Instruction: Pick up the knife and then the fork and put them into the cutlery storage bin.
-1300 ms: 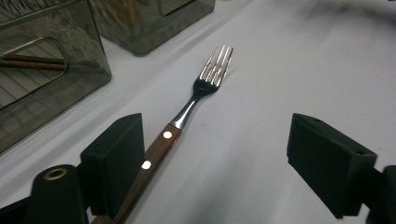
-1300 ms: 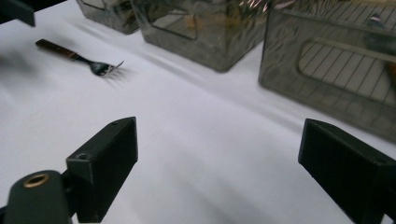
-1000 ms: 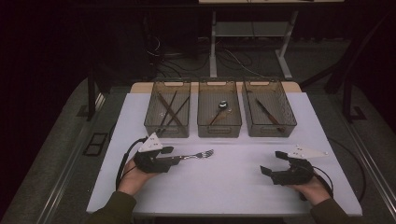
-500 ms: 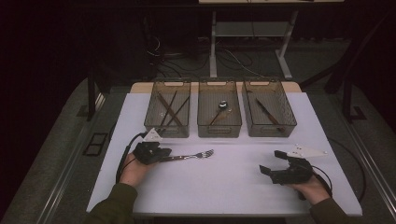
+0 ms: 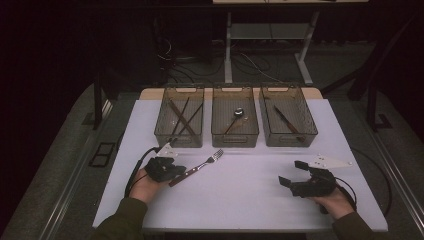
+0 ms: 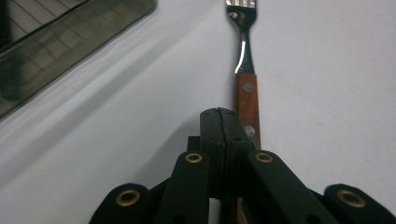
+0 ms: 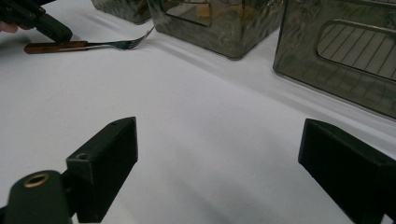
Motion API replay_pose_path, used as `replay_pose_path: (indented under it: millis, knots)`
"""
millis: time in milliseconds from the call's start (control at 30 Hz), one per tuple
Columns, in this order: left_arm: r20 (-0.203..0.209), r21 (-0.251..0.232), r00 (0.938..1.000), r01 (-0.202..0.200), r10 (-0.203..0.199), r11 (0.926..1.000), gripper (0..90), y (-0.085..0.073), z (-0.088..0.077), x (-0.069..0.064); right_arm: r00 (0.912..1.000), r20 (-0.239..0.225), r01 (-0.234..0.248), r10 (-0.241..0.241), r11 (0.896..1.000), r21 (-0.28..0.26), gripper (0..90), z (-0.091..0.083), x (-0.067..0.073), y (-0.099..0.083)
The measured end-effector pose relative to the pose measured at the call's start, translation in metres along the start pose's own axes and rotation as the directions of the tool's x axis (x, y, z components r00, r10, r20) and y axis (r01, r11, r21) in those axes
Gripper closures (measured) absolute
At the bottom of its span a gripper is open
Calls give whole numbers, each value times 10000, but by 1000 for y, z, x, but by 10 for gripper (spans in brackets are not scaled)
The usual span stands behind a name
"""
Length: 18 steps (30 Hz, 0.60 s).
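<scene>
1. Resting low at the left of the white table point(image 5: 240, 205), the black left gripper point(image 5: 178, 170) was seen clenched, its jaws pressed flat together with nothing between them.
2. A steel fork with a riveted brown wooden handle point(image 5: 200, 165) was found lying on the table, its handle running just beside and under the closed jaws and its tines pointed towards the trays.
3. Three smoky translucent plastic trays point(image 5: 235, 142) were lined up along the far edge, each with utensils inside.
4. At the right, the black right gripper point(image 5: 291, 172) was held with jaws spread wide and released, well apart from the fork.
</scene>
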State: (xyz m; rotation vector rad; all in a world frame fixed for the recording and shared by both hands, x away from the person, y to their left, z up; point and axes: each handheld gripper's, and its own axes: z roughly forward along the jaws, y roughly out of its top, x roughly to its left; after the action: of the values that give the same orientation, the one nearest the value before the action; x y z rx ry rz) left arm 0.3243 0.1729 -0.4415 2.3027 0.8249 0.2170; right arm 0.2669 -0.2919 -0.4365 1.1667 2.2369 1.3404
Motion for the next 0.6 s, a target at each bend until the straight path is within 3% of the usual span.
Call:
replay_pose_path:
  millis: [67, 133, 300, 400, 600]
  knots:
    - [-165, -70, 9999, -39, 38, 10000, 869, 0, -1, 1, 10000, 29, -5, 5, 10000, -2, 115, 0, 0, 0]
    - [-253, -373, 9995, 176, -185, 9992, 833, 2, -4, 0, 10000, 38, -34, 34, 10000, -29, 115, 0, 0, 0]
    - [21, -1085, 9991, 435, -435, 9931, 702, 11, -5, -8, 10000, 49, -63, 63, 10000, -32, 115, 0, 0, 0]
    - [-6, -1060, 9995, 314, -317, 9939, 655, 17, 2, -14, 10000, 44, -21, 21, 10000, -20, 115, 0, 0, 0]
    - [-151, -875, 9996, 216, -230, 9959, 666, 22, 14, -17, 10000, 43, -19, 20, 10000, -24, 115, 0, 0, 0]
